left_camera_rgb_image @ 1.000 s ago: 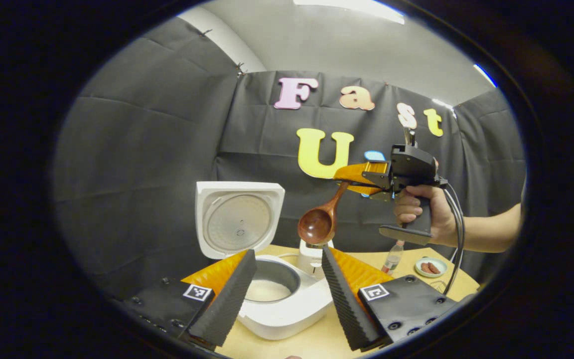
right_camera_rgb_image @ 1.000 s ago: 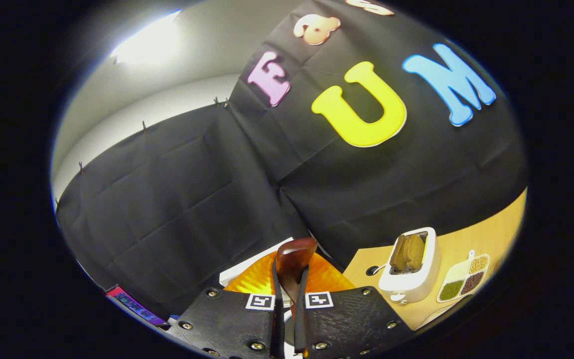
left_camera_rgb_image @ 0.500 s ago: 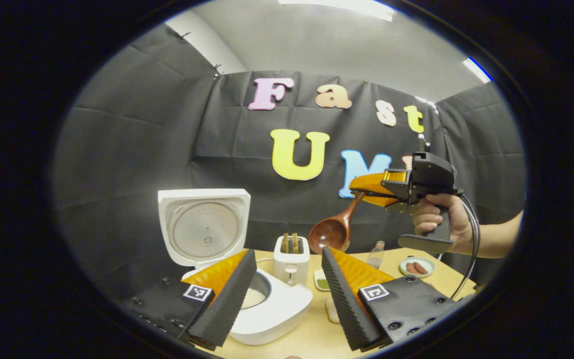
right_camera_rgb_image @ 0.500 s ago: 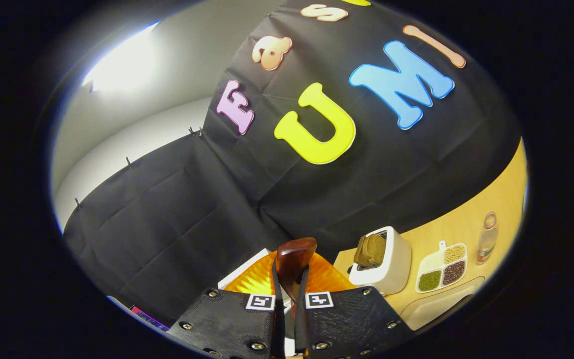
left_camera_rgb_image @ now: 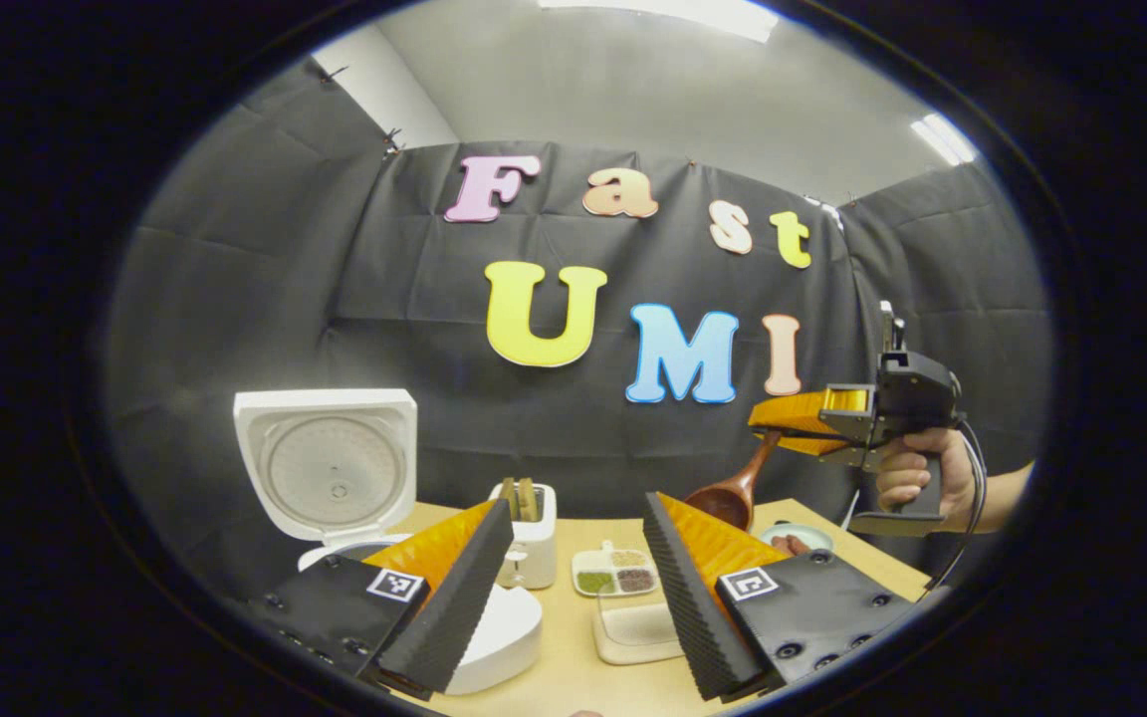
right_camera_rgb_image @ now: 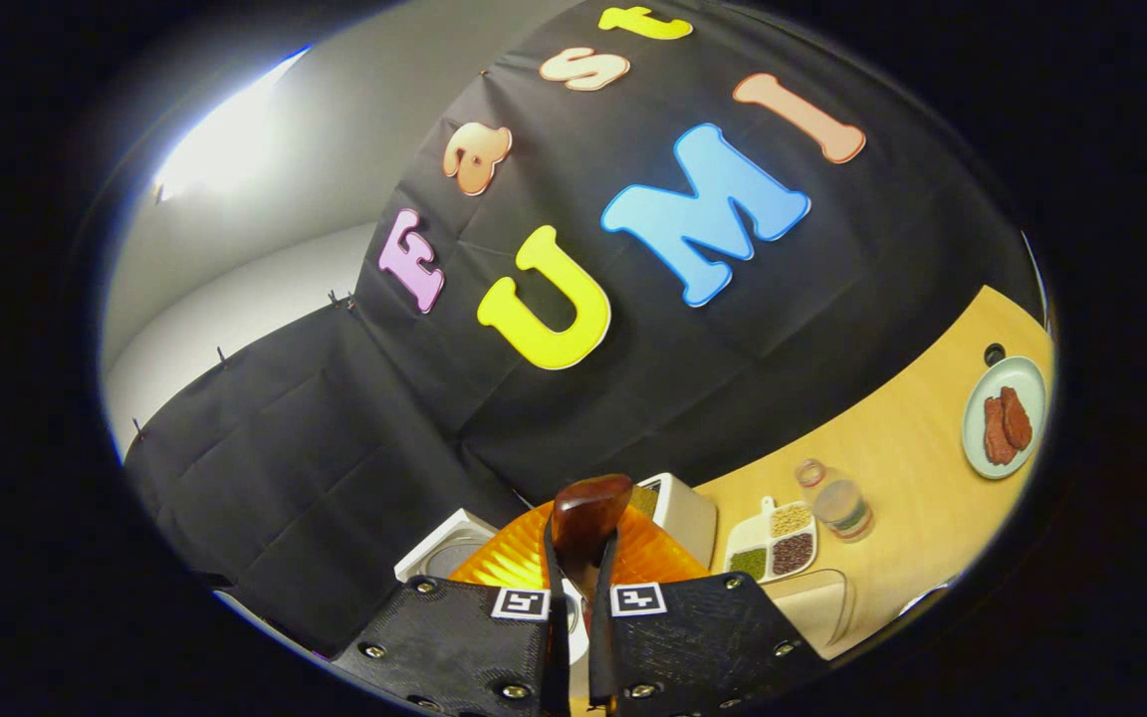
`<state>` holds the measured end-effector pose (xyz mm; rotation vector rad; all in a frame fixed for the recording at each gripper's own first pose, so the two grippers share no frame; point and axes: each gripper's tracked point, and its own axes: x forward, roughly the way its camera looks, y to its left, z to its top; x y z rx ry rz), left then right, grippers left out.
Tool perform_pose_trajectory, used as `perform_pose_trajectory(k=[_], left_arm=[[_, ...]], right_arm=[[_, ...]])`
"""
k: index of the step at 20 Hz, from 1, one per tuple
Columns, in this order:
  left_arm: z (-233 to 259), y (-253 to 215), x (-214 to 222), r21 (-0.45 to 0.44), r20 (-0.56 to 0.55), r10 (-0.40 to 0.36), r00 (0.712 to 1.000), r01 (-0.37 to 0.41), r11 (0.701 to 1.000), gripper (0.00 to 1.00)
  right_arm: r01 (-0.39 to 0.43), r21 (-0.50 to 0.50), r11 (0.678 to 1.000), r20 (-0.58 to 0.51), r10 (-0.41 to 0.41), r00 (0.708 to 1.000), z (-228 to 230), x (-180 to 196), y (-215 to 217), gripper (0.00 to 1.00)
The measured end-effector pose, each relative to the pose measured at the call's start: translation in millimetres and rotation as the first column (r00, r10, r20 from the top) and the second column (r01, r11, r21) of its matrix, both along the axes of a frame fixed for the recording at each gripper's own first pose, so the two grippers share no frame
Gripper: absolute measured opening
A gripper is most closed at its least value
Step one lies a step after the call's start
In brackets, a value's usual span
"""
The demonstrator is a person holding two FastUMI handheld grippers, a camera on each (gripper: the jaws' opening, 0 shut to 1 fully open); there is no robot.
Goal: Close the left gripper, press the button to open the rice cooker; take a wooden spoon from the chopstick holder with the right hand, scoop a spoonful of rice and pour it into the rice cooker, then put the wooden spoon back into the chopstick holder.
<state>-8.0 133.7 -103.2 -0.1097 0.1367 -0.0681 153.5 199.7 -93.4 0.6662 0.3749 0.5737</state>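
The white rice cooker (left_camera_rgb_image: 504, 637) stands at the lower left with its lid (left_camera_rgb_image: 325, 463) raised upright; its pot is hidden behind my left finger. My left gripper (left_camera_rgb_image: 573, 588) is open, with nothing between its fingers. At the right, a hand (left_camera_rgb_image: 917, 473) holds my right gripper (left_camera_rgb_image: 783, 426) above the table, shut on the handle of the brown wooden spoon (left_camera_rgb_image: 728, 498), whose bowl hangs down to the left. In the right gripper view the spoon (right_camera_rgb_image: 588, 513) sticks out between the closed fingers of my right gripper (right_camera_rgb_image: 578, 597), with the rice cooker (right_camera_rgb_image: 439, 543) behind it.
On the wooden table stand a white toaster (left_camera_rgb_image: 529, 528) with bread, a divided dish of grains (left_camera_rgb_image: 618, 576), a shallow white container (left_camera_rgb_image: 633, 632) and a plate with sausages (left_camera_rgb_image: 798, 541). A small bottle (right_camera_rgb_image: 837, 498) stands near the dish.
The right gripper has carried the spoon rightward and lower, away from above the open cooker. The left gripper view has swung right, so the cooker now sits farther left.
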Motion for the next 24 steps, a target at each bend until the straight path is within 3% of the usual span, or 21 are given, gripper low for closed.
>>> perform_pose_trajectory(k=[7, 14, 18, 24], left_arm=[[-3, -39, 9, -0.048, -0.012, -0.021, 1.000, 0.021, 0.999, 0.93], [3, -58, 7, -0.003, -0.007, -0.016, 1.000, 0.016, 1.000, 0.94], [1, -66, 5, 0.017, -0.014, -0.025, 1.000, 0.025, 1.000, 0.94], [-3, -64, -3, 0.030, -0.029, -0.008, 1.000, 0.009, 1.000, 0.94]], right_arm=[[0.132, -0.057, 0.990, -0.019, -0.134, 0.991, -20, -7, -98, 0.07], [0.292, -0.160, 0.943, -0.065, -0.305, 0.950, -66, -16, -187, 0.08], [0.333, -0.223, 0.916, -0.101, -0.361, 0.927, -96, -26, -210, 0.08], [0.295, -0.357, 0.886, -0.095, -0.348, 0.933, -136, -41, -205, 0.08]])
